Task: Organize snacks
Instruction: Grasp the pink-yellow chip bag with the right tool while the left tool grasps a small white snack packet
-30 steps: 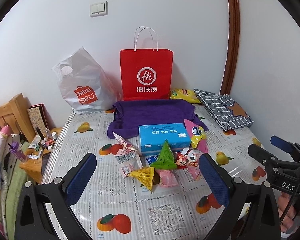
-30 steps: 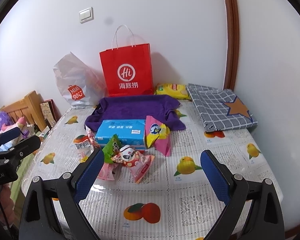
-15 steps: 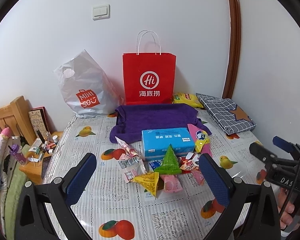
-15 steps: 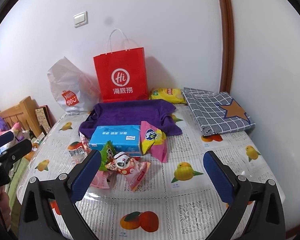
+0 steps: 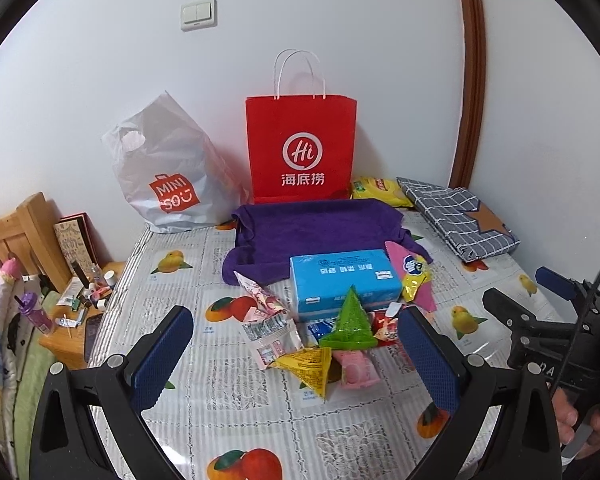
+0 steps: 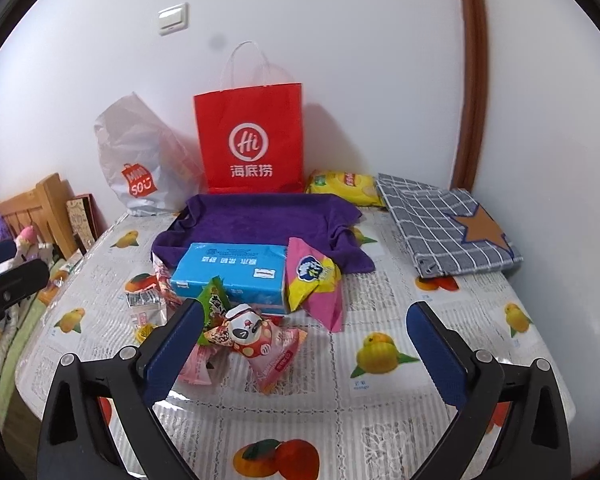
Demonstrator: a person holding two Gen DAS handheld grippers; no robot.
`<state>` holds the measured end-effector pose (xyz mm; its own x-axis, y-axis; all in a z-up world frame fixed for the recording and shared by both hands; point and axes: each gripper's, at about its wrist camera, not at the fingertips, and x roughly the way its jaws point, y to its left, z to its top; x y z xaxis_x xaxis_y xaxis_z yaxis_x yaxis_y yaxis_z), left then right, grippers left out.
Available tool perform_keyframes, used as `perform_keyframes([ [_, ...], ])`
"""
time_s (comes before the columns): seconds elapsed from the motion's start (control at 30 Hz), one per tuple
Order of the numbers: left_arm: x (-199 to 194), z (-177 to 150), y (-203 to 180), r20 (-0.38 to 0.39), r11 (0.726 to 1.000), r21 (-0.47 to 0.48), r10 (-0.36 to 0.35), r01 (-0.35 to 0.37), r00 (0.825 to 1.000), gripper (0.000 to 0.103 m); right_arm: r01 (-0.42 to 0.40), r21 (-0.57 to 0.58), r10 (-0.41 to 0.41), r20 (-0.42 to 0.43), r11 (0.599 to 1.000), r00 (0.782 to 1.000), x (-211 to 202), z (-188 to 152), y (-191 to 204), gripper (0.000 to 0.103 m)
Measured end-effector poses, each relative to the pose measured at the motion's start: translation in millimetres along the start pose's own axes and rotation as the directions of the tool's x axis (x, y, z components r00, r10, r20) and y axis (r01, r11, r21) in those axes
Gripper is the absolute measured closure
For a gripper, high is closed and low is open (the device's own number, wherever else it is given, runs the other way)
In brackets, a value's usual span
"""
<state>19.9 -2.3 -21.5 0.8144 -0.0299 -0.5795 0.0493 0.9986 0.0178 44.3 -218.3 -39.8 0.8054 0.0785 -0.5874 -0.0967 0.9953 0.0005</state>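
Several snack packets lie heaped on the table in front of a blue tissue box (image 5: 345, 278) (image 6: 230, 272): a green triangular packet (image 5: 350, 322) (image 6: 214, 304), a yellow one (image 5: 310, 366), a pink one (image 5: 356, 368) and a red panda packet (image 6: 256, 334). A pink-and-yellow packet (image 6: 314, 280) leans on the box. My left gripper (image 5: 296, 360) stands open just short of the heap, nothing between its fingers. My right gripper (image 6: 300, 352) is open too, with the panda packet lying ahead between its fingers, untouched. The right gripper (image 5: 540, 316) also shows at the right of the left wrist view.
A purple cloth-lined tray (image 6: 260, 220) sits behind the box. Against the wall stand a red paper bag (image 5: 302, 148), a white plastic bag (image 5: 168, 176) and a yellow crisp bag (image 6: 344, 186). A folded checked cloth (image 6: 448, 224) lies far right. A cluttered nightstand (image 5: 80, 312) is left.
My right gripper has opened a little wider and moved forward and down toward the snack heap. The left gripper has hardly moved.
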Motion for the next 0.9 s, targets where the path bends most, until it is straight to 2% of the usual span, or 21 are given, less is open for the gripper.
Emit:
perform_keyframes([
  [0.2,19.5,1.8,5.2,-0.023,1.0,0.002,0.006,-0.006,1.0,0.0,-0.015,-0.029,0.015,-0.001,0.999,1.0,11.6,-0.7,8.4,0.002],
  [0.4,42.2,0.1,19.3,-0.036,0.998,-0.058,0.033,-0.035,0.999,0.0,-0.028,-0.004,0.028,-0.068,1.0,0.997,40.5,-7.6,5.0,0.006],
  [0.5,57.7,-1.0,26.7,-0.07,0.997,-0.076,0.008,-0.013,0.997,0.0,-0.021,0.031,0.024,-0.096,0.999,0.995,54.9,-11.9,-4.3,0.008],
  [0.6,67.8,-1.8,31.5,-0.084,0.996,-0.087,-0.007,-0.001,0.996,0.0,-0.015,0.056,0.022,-0.128,0.998,0.992,70.0,-14.5,-14.5,0.014],
  [0.73,83.9,-1.1,33.7,-0.107,0.997,-0.077,-0.014,0.006,0.994,0.0,-0.029,0.076,0.043,-0.189,0.997,0.981,96.4,-13.0,-27.3,0.033],
  [0.9,106.2,0.2,35.4,-0.136,0.997,-0.072,-0.017,0.007,0.991,0.0,-0.027,0.091,0.046,-0.216,0.996,0.975,131.0,-6.7,-38.2,0.033],
])
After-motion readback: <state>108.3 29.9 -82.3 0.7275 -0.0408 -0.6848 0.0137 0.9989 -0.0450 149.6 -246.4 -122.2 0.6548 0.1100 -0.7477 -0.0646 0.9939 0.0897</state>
